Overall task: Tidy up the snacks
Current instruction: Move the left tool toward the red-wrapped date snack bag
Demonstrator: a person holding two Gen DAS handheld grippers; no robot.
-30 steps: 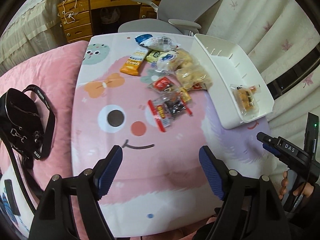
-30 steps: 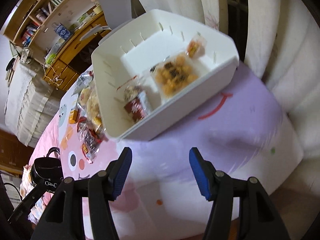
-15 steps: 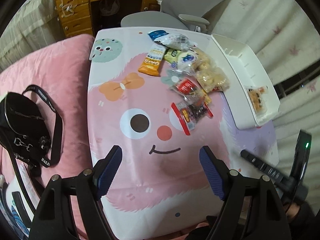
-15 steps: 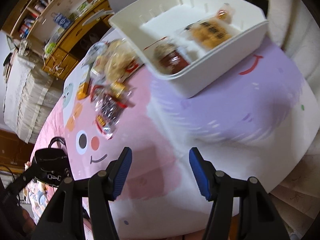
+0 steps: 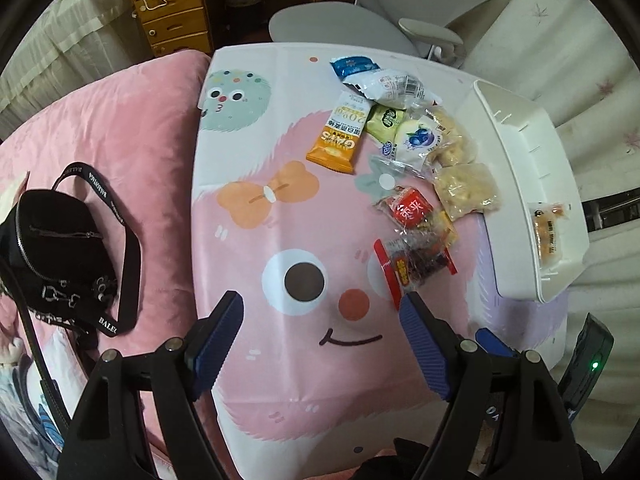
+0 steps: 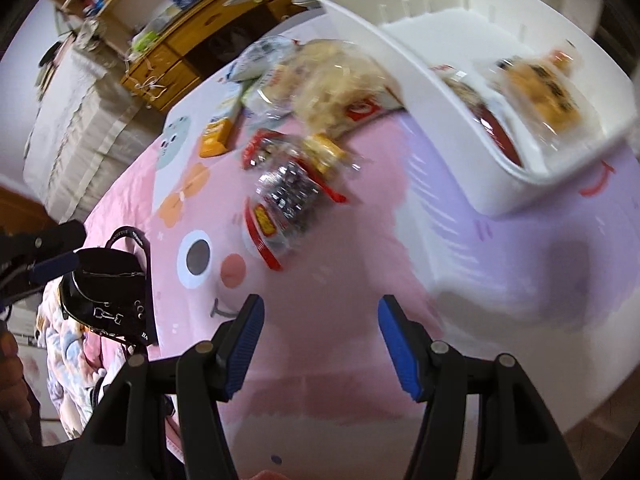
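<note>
Your snacks [image 5: 404,152] lie in a loose pile on the far right part of the table [image 5: 248,264], just left of the white bin [image 5: 520,184]. Nearest you in the pile is a clear pack with red edges [image 5: 414,268], and behind it a red pack [image 5: 408,210]; an orange bar [image 5: 340,140] sits at the pile's left side, a blue pack [image 5: 354,66] at the far end. Two packs are already in the bin: an orange one [image 6: 540,92] and a dark red one [image 6: 496,132], lying side by side. Your left gripper [image 5: 320,344] hangs above the cartoon face on the cloth, fingers wide apart with nothing between them. Your right gripper [image 6: 320,344] is also above the cloth, fingers apart and empty; its view is blurred. A black bag [image 5: 60,252] rests on the pink bedding [image 5: 132,128] left of the table
</note>
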